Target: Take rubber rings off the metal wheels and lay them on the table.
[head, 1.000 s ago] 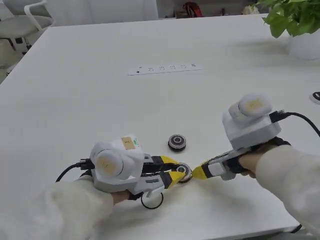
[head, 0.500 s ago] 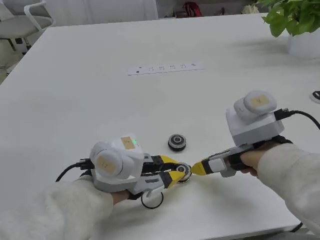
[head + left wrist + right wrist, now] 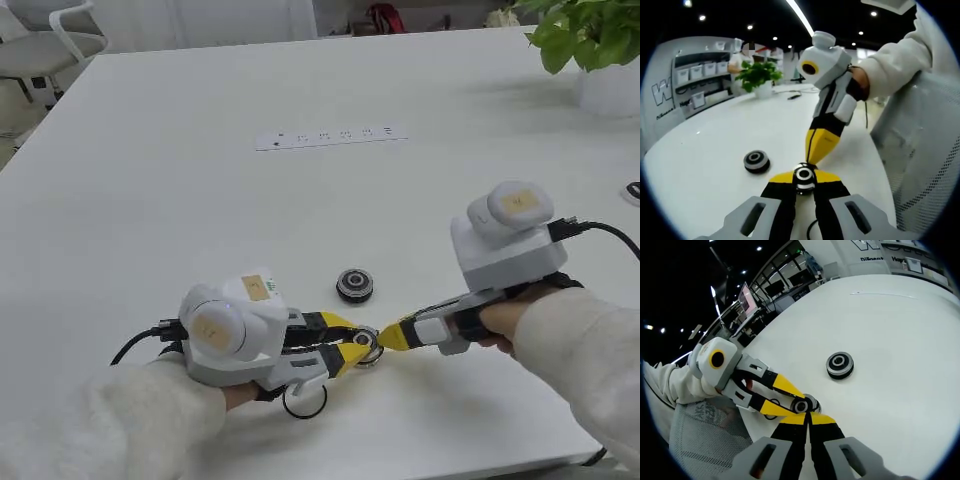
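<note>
Head view: high, looking down at the bench [image 3: 200,150]. Gripper views: low, close, facing each other; both share the near wheel [image 3: 805,177].

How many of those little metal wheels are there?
2. One wheel is gripped in the left claw; the other sits free on the table just beyond it. None looks hidden.

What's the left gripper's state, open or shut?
Shut on the metal wheel; the left gripper has its yellow tips pressed against both sides.
</note>
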